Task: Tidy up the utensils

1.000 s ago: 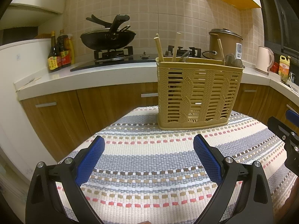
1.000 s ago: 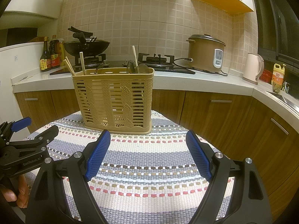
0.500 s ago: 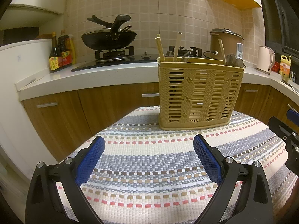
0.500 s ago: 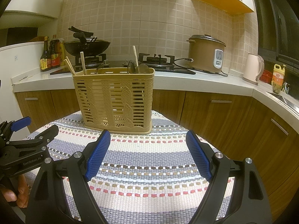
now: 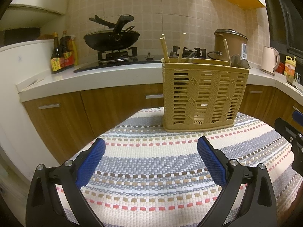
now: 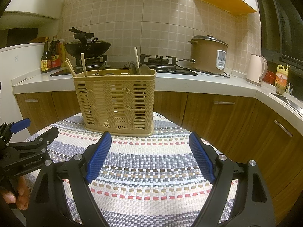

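The utensil basket [image 5: 205,96] stands on the woven mat [image 5: 151,162], ahead of the left gripper [image 5: 151,151] and nearer its right finger; from the right gripper [image 6: 149,147] it sits ahead, toward the left finger. Chopsticks [image 5: 164,47] and spoons [image 5: 239,61] stand in it. Behind runs the counter [image 6: 189,81], bearing wok [image 5: 111,38], rice cooker [image 6: 208,54] and kettle [image 6: 256,72].
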A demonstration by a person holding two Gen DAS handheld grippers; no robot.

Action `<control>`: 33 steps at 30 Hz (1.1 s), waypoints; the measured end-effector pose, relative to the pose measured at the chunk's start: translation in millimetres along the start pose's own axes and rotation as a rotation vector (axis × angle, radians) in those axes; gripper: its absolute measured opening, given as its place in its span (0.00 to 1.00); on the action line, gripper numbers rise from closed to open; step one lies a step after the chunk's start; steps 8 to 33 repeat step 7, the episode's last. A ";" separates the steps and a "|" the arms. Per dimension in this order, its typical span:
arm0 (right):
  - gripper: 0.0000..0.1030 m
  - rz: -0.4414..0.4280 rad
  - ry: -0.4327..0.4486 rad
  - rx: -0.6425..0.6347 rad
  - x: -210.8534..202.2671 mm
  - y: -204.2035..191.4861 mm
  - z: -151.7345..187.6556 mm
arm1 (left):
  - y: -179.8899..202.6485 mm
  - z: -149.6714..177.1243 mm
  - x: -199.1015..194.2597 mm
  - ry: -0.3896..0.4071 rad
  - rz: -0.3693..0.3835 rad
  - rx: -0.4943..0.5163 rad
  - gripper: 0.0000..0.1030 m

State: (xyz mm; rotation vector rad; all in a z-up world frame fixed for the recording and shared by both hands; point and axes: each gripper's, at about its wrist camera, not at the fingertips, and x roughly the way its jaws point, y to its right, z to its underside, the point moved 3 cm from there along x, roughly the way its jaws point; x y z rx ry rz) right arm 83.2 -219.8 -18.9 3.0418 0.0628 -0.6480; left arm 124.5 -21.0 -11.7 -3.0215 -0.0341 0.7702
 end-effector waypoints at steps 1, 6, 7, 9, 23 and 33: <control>0.77 0.001 0.000 0.001 -0.2 0.3 -0.2 | -0.1 -0.2 0.1 -0.006 0.009 -0.002 0.93; 0.77 0.006 0.002 0.005 -1.5 1.3 -1.3 | 0.2 -0.3 -0.6 0.001 0.011 0.000 0.93; 0.77 0.007 0.002 0.005 -1.7 1.0 -1.2 | 1.0 0.1 -0.6 -0.001 0.011 0.004 0.93; 0.77 0.007 0.002 0.005 -1.7 1.0 -1.2 | 1.0 0.1 -0.6 -0.001 0.011 0.004 0.93; 0.77 0.007 0.002 0.005 -1.7 1.0 -1.2 | 1.0 0.1 -0.6 -0.001 0.011 0.004 0.93; 0.77 0.007 0.002 0.005 -1.7 1.0 -1.2 | 1.0 0.1 -0.6 -0.001 0.011 0.004 0.93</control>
